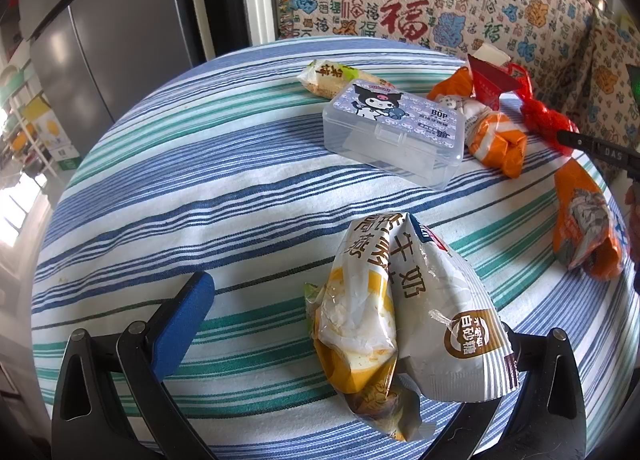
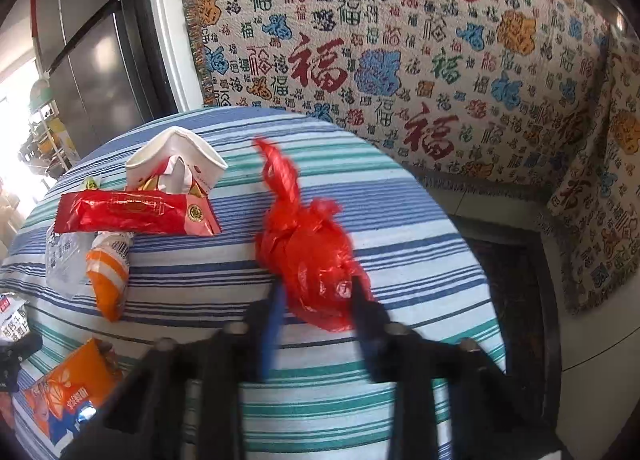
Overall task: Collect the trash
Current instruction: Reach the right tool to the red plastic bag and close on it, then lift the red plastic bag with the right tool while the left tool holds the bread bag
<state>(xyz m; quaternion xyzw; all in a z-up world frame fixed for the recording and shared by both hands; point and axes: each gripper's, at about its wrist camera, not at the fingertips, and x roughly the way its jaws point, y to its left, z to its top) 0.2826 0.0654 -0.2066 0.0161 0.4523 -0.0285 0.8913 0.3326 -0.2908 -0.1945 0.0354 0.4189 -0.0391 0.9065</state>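
My left gripper (image 1: 344,324) is open over the striped tablecloth (image 1: 200,195). A crumpled white and yellow snack wrapper (image 1: 400,320) lies between its fingers, against the right one, which it hides; the blue-padded left finger (image 1: 184,320) stands apart from it. My right gripper (image 2: 316,300) has its fingers on both sides of a knotted red plastic bag (image 2: 304,244) on the table; the jaws look partly closed around its near end. The red bag also shows in the left wrist view (image 1: 544,115), with the right gripper's tip beside it.
A clear plastic box with a cartoon lid (image 1: 396,127), orange wrappers (image 1: 496,135) (image 1: 584,227), a green-yellow snack pack (image 1: 332,75) and a red packet with a white carton (image 2: 132,207) lie on the table. A patterned sofa (image 2: 440,59) stands behind; the table's right edge (image 2: 480,260) is close.
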